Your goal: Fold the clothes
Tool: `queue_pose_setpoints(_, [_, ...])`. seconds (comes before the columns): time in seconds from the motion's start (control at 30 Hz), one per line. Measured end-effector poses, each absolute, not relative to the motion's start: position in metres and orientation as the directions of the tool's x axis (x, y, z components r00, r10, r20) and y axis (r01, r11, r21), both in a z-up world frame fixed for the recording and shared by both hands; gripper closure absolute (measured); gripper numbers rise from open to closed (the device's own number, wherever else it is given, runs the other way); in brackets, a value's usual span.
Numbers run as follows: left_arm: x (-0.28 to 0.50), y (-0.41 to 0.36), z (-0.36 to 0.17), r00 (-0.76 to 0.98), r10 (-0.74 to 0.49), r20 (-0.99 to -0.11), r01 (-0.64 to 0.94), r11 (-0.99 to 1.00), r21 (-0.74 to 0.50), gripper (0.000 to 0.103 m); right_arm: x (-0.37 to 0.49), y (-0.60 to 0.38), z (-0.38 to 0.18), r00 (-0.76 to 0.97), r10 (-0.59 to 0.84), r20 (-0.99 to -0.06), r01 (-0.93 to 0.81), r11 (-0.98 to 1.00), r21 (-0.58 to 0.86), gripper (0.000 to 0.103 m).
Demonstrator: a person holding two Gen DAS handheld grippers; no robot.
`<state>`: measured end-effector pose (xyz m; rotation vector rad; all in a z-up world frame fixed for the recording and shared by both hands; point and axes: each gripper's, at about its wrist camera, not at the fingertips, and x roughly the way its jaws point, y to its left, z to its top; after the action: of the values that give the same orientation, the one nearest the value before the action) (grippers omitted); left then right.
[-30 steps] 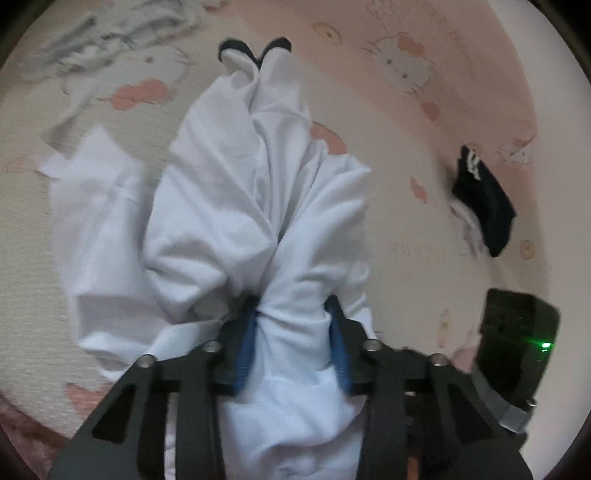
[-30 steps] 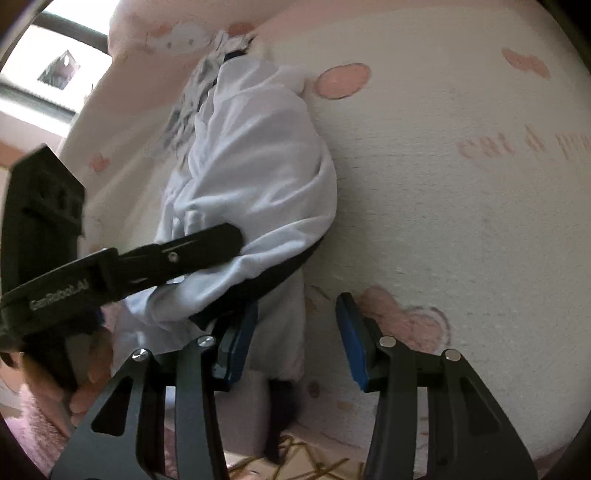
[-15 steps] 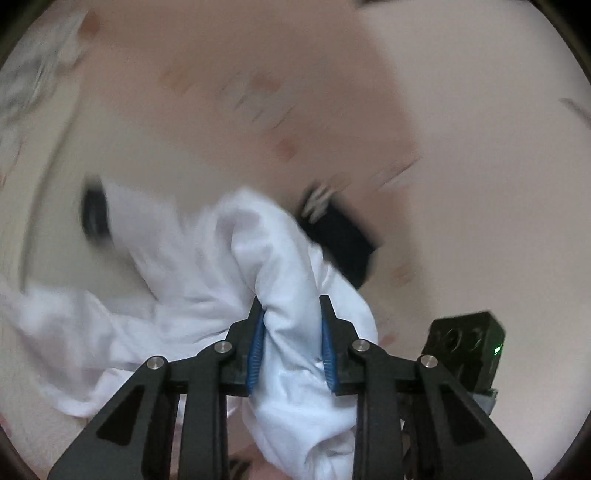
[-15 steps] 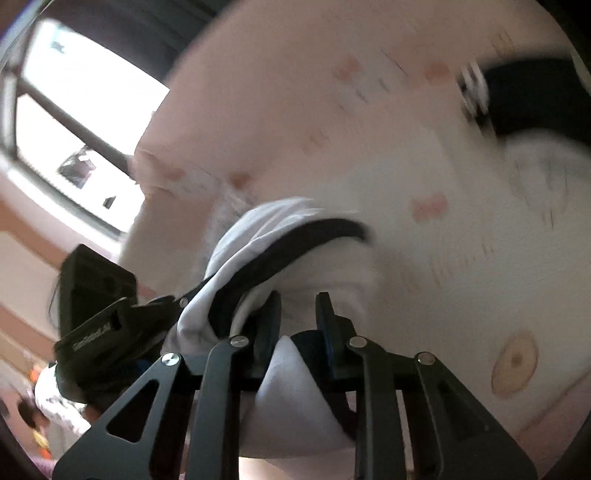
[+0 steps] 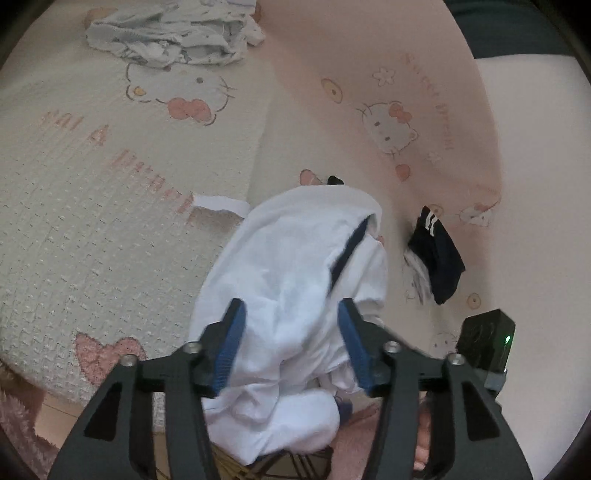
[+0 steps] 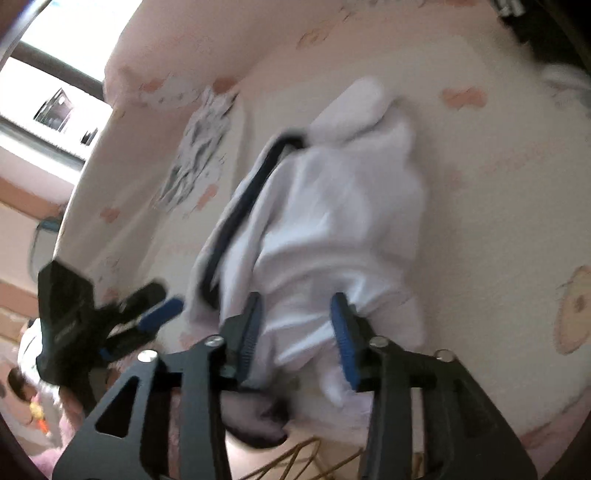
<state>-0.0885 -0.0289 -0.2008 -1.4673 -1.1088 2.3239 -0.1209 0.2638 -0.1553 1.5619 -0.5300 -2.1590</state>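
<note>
Left claw point(image 5: 290, 332) opening, white garment point(image 5: 295, 266) slack between the jaws, bunched at the bed's point(image 5: 92, 240) near edge. Right claw point(image 6: 295, 332) opening too, cloth between its pads. Long axis running straight away from both claws; equally near.

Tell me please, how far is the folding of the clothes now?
Done: a dark folded garment lies flat on the pink sheet. In hand: the white shirt is a crumpled bundle; it sits between the blue pads of the left gripper and right gripper, and both sets of jaws are opening. Left: the shirt is not yet folded, and the pale blue garment lies unfolded far back.
</note>
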Motion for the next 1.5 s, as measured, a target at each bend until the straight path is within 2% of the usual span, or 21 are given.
queue_pose_setpoints(0.07, [-0.102,-0.014,-0.196,-0.477,0.484,-0.734,0.171,-0.768,-0.618,0.04,-0.131,0.269,-0.154,-0.304,-0.51,-0.805,0.068,-0.854,0.515,0.051])
queue_pose_setpoints(0.13, [-0.121,0.01,-0.196,-0.455,0.393,-0.799,0.117,-0.863,-0.491,0.039,-0.13,0.269,-0.147,-0.302,-0.468,-0.831,0.053,-0.878,0.476,0.046])
queue_pose_setpoints(0.23, [-0.139,0.022,-0.208,-0.414,0.242,-0.877,0.127,-0.939,-0.319,0.04,-0.136,0.253,-0.166,-0.253,-0.372,-0.893,0.083,-0.928,0.363,0.025])
queue_pose_setpoints(0.27, [-0.14,0.02,-0.211,-0.41,0.233,-0.882,0.142,-0.939,-0.314,0.047,-0.137,0.246,-0.17,-0.231,-0.345,-0.91,0.099,-0.939,0.33,0.025])
queue_pose_setpoints(0.3, [-0.14,0.017,-0.213,-0.41,0.23,-0.883,0.16,-0.935,-0.317,0.063,-0.138,0.24,-0.18,-0.193,-0.351,-0.916,0.123,-0.935,0.333,0.025])
queue_pose_setpoints(0.33, [-0.14,0.015,-0.216,-0.41,0.227,-0.884,0.177,-0.931,-0.321,0.064,-0.138,0.233,-0.189,-0.157,-0.356,-0.921,0.146,-0.931,0.335,0.025])
queue_pose_setpoints(0.37, [-0.141,0.013,-0.218,-0.409,0.223,-0.885,0.194,-0.926,-0.324,0.071,-0.138,0.226,-0.188,-0.184,-0.338,-0.923,0.176,-0.935,0.307,0.034])
queue_pose_setpoints(0.43, [-0.137,0.003,-0.209,-0.44,0.215,-0.872,0.215,-0.918,-0.334,0.084,-0.139,0.214,-0.185,-0.176,-0.368,-0.913,0.24,-0.916,0.323,0.068])
queue_pose_setpoints(0.5, [-0.136,-0.009,-0.196,-0.471,0.196,-0.86,0.243,-0.908,-0.34,0.09,-0.145,0.206,-0.181,-0.214,-0.363,-0.907,0.258,-0.917,0.306,0.075])
queue_pose_setpoints(0.6, [-0.128,-0.035,-0.179,-0.483,0.147,-0.863,0.291,-0.903,-0.317,0.096,-0.155,0.198,-0.173,-0.3,-0.291,-0.908,0.27,-0.939,0.212,0.079])
queue_pose_setpoints(0.7, [-0.12,-0.064,-0.177,-0.398,0.103,-0.911,0.356,-0.898,-0.257,0.096,-0.166,0.206,-0.166,-0.39,-0.179,-0.903,0.225,-0.97,0.095,0.081])
queue_pose_setpoints(0.87, [-0.095,-0.077,-0.204,-0.295,0.176,-0.939,0.389,-0.876,-0.286,0.096,-0.184,0.277,-0.153,-0.479,-0.044,-0.877,0.021,-0.999,0.039,0.081])
queue_pose_setpoints(1.0, [-0.076,-0.033,-0.237,-0.117,0.388,-0.914,0.32,-0.857,-0.405,0.096,-0.185,0.326,-0.143,-0.502,0.098,-0.859,-0.121,-0.992,-0.043,0.079])
queue_pose_setpoints(1.1, [-0.068,-0.002,-0.236,-0.101,0.422,-0.901,0.243,-0.868,-0.433,0.095,-0.182,0.329,-0.146,-0.465,0.066,-0.883,-0.132,-0.991,-0.005,0.074])
queue_pose_setpoints(1.17, [-0.075,-0.001,-0.226,-0.139,0.393,-0.909,0.226,-0.881,-0.416,0.095,-0.175,0.323,-0.139,-0.477,0.014,-0.879,-0.113,-0.993,0.045,0.064])
queue_pose_setpoints(1.23, [-0.086,-0.011,-0.211,-0.222,0.373,-0.901,0.221,-0.881,-0.419,0.088,-0.166,0.313,-0.126,-0.508,-0.047,-0.86,-0.083,-0.991,0.103,0.052])
queue_pose_setpoints(1.3, [-0.101,-0.018,-0.197,-0.3,0.357,-0.885,0.21,-0.88,-0.426,0.054,-0.156,0.299,-0.122,-0.482,-0.165,-0.861,0.01,-0.983,0.183,0.038])
queue_pose_setpoints(1.33, [-0.11,-0.017,-0.194,-0.32,0.346,-0.882,0.192,-0.888,-0.418,0.05,-0.151,0.291,-0.121,-0.463,-0.222,-0.858,0.055,-0.973,0.223,0.03])
queue_pose_setpoints(1.37, [-0.12,-0.015,-0.192,-0.334,0.335,-0.881,0.171,-0.898,-0.406,0.049,-0.149,0.281,-0.125,-0.422,-0.27,-0.866,0.105,-0.963,0.249,0.028])
queue_pose_setpoints(1.43, [-0.14,-0.009,-0.192,-0.349,0.326,-0.879,0.125,-0.913,-0.389,0.049,-0.145,0.258,-0.142,-0.34,-0.327,-0.882,0.196,-0.942,0.274,0.027])
queue_pose_setpoints(1.5, [-0.164,-0.001,-0.204,-0.33,0.358,-0.874,0.085,-0.91,-0.405,0.049,-0.147,0.238,-0.171,-0.256,-0.269,-0.929,0.233,-0.95,0.211,0.027])
